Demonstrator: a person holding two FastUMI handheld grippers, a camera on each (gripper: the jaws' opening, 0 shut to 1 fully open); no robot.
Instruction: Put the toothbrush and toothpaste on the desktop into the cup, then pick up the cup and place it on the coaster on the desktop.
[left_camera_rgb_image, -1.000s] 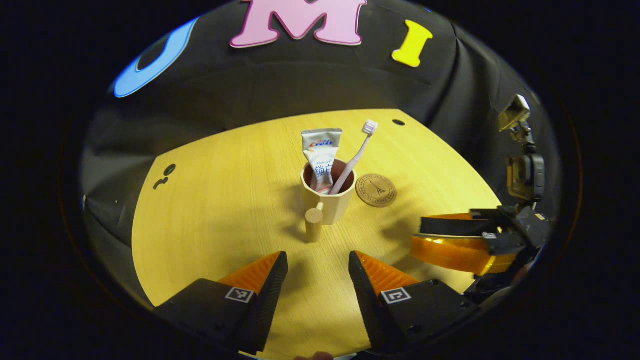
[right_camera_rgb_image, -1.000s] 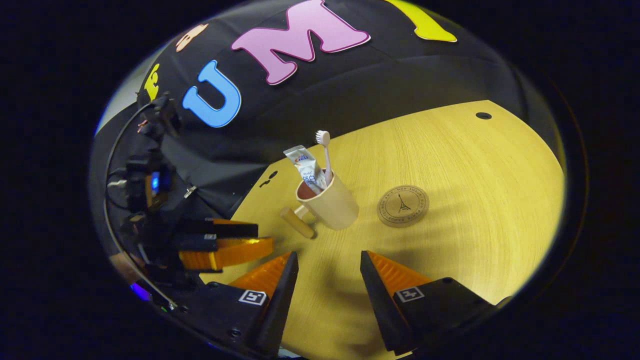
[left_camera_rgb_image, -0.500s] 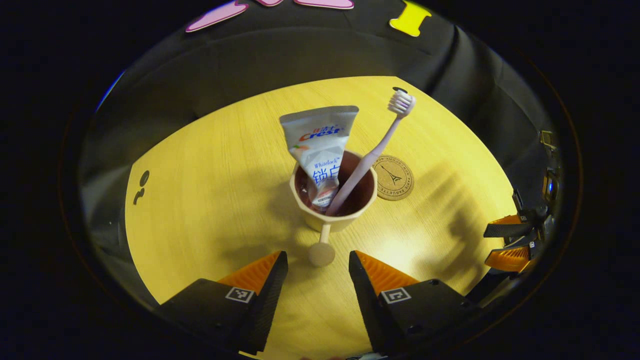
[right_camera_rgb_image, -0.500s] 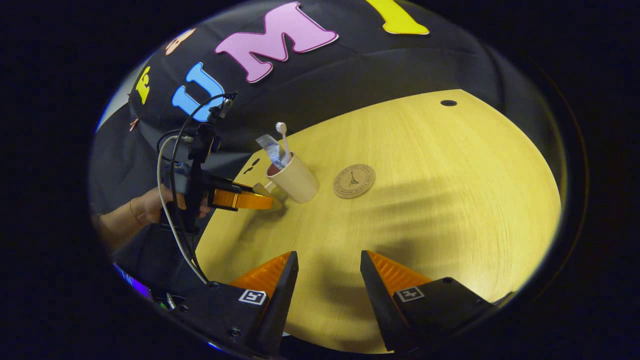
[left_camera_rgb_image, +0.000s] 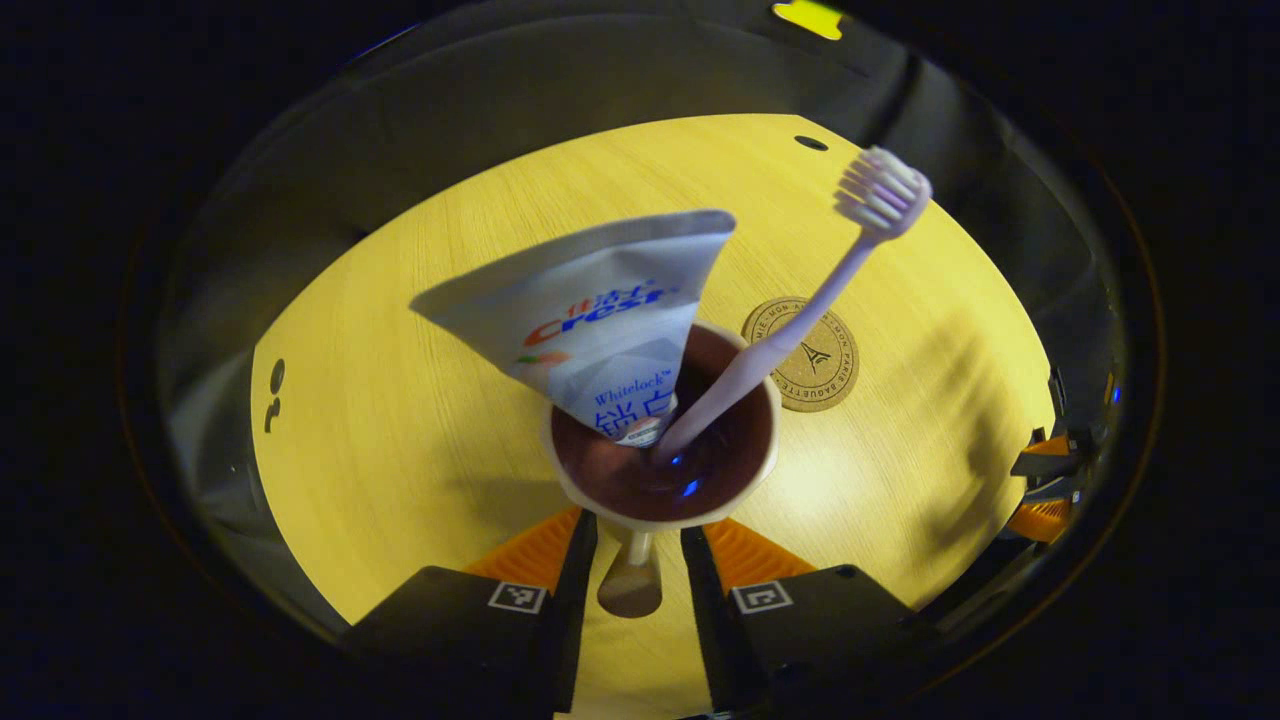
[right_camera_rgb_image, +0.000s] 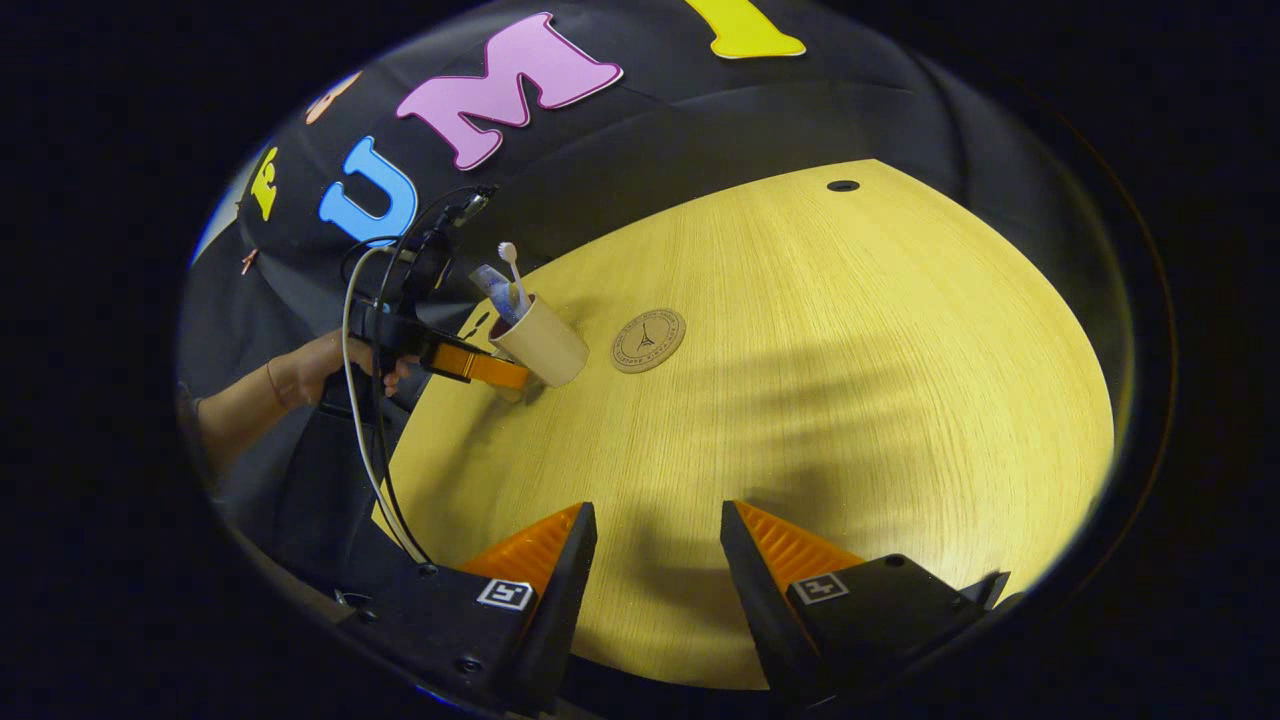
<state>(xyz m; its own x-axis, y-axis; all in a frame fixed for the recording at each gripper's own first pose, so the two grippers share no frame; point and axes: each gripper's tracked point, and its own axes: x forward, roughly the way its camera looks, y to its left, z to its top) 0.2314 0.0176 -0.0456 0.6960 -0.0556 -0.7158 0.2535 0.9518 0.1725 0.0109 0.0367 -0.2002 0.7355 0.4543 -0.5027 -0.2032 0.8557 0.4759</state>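
A beige cup (left_camera_rgb_image: 768, 470) stands on the wooden table with a white toothpaste tube (left_camera_rgb_image: 600, 320) and a pale toothbrush (left_camera_rgb_image: 800, 320) upright inside it. Its peg handle (left_camera_rgb_image: 630, 590) sits between the fingers of my left gripper (left_camera_rgb_image: 640, 520), which is open, with narrowed jaws and a slit on each side. The round cork coaster (left_camera_rgb_image: 828, 372) lies just beyond the cup to the right. In the right gripper view the cup (right_camera_rgb_image: 545, 345), the coaster (right_camera_rgb_image: 648, 340) and the left gripper (right_camera_rgb_image: 480, 365) are far off at the left. My right gripper (right_camera_rgb_image: 657, 508) hangs open over the near table edge.
A person's hand (right_camera_rgb_image: 320, 365) holds the left gripper, and a cable (right_camera_rgb_image: 355, 400) trails down from it. The table (right_camera_rgb_image: 850, 350) has a small dark hole (right_camera_rgb_image: 843, 186) at its far side. The right gripper (left_camera_rgb_image: 1045, 490) shows at the right rim of the left gripper view.
My left gripper moved in on the cup until the handle lay between its fingers, and its jaws narrowed. My right gripper drew back from the cup toward the near edge.
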